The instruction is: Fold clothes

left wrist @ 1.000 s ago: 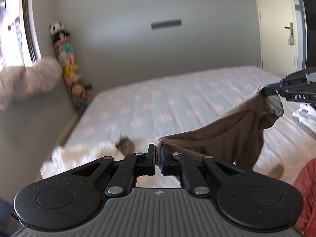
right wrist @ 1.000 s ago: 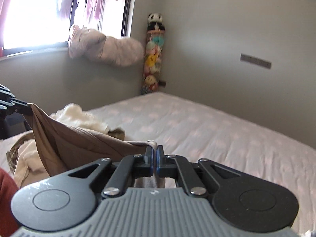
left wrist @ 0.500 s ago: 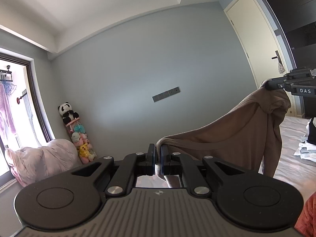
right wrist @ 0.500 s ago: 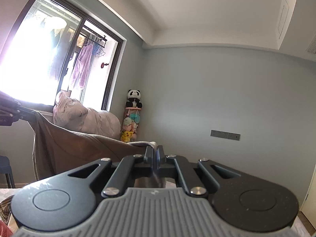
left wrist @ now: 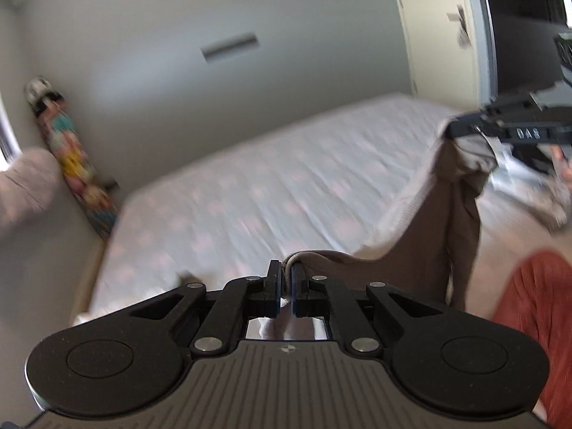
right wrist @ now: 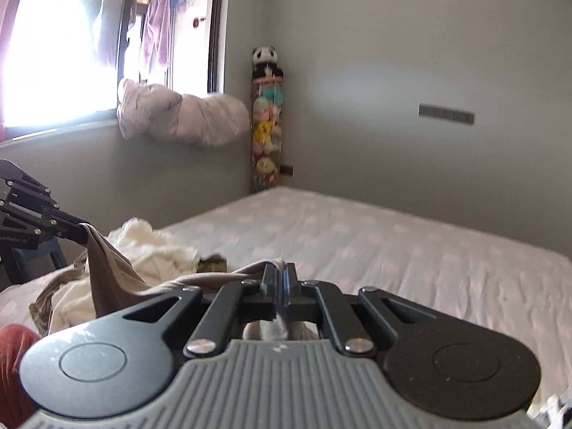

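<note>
Both tools, left tool (left wrist: 285, 276) and right tool (right wrist: 281, 274), pinch brown garment (left wrist: 422, 246) above bed (left wrist: 286, 193)

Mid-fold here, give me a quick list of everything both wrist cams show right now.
brown garment: 1, brown, stretched between both grippers above the bed
bed: 1, white sheet with pale pink spots, ahead
white clothes pile: 1, white, on the bed's left side
red fabric: 1, rust red, near right edge
soft-toy holder: 1, multicoloured, panda on top, room corner
bedding bundle: 1, pale pink, window sill
left gripper: shut on the garment
right gripper: shut on the garment
</note>
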`<state>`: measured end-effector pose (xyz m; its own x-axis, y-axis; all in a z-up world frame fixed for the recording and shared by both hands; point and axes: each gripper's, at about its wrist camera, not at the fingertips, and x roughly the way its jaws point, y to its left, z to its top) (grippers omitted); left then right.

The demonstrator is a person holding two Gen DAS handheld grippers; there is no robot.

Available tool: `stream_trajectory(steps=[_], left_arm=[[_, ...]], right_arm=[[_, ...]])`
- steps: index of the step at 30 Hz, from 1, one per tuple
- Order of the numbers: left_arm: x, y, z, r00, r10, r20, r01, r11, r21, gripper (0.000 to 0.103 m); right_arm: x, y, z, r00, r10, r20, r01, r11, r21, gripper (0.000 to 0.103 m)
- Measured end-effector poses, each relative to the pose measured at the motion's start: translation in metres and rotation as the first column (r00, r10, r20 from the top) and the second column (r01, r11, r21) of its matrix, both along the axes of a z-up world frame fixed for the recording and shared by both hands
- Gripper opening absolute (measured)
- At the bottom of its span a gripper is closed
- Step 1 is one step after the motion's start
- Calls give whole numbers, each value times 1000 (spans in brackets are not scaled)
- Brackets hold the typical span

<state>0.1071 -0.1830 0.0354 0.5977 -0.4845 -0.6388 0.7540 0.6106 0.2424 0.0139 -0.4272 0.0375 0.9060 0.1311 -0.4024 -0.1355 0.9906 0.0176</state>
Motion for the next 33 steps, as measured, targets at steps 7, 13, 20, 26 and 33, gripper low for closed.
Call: stream_trajectory(steps=[7,13,20,26,33], left_arm=[[47,-21,-102,979,-5,-206,14,999,41,3],[75,-32,-159,947,7,-320,-28,998,-61,3],[76,-34,-202,931,18,-365,-67,990,-122,4],[71,-26,-189,948,-5,-319,-48,986,-159,17],[59,-4,-155,963,-55,-263,25,993,-119,42]], right_arm=[[51,-17,-105,969,-51,-242,79,991,111,4],[91,-13,-179,937,-27,-347,111,968,227,4],[107,-9,-219,933,38,-357,81,947,312,14],[88,-14,-189,961,22,-275,55,962,267,33],[50,8,-147,968,109,-226,-121,992,-39,35]])
